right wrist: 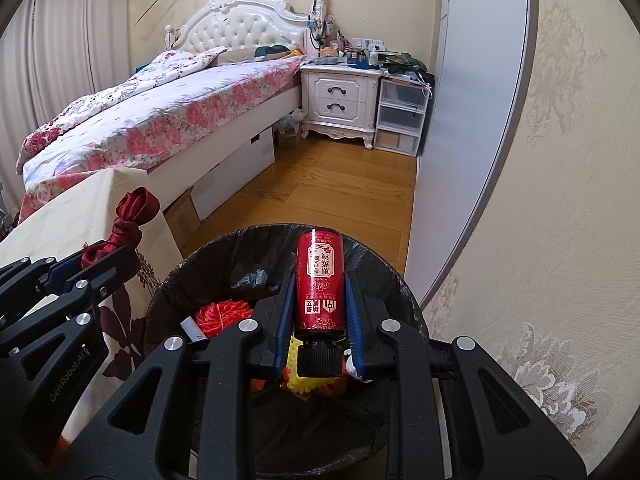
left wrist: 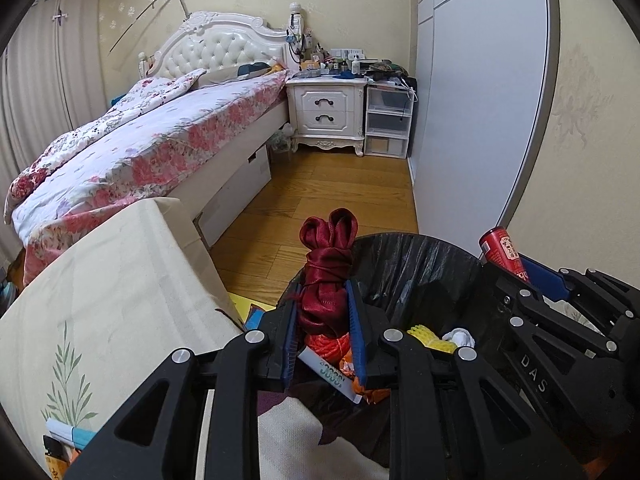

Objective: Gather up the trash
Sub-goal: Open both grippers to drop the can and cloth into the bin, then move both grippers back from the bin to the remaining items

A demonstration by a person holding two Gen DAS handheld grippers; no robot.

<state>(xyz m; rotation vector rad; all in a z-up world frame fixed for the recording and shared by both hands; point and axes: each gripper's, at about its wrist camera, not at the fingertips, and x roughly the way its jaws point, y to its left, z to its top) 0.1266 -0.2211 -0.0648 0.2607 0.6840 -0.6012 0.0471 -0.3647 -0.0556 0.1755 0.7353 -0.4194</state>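
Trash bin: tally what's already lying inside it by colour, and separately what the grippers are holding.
Inside the bin:
Orange-red netting: 1
Yellow netting: 1
White crumpled paper: 1
White printed packet: 1
Held:
Dark red ribbon bundle, left gripper: 1
Red bottle, right gripper: 1
Total: 6

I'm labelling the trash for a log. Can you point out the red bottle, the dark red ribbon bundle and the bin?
Red bottle (right wrist: pixel 320 280), right wrist view, middle of its label.
Ribbon bundle (left wrist: pixel 326 280), left wrist view, its wrapped middle.
Bin (right wrist: pixel 256 240), right wrist view, far rim of its black liner.
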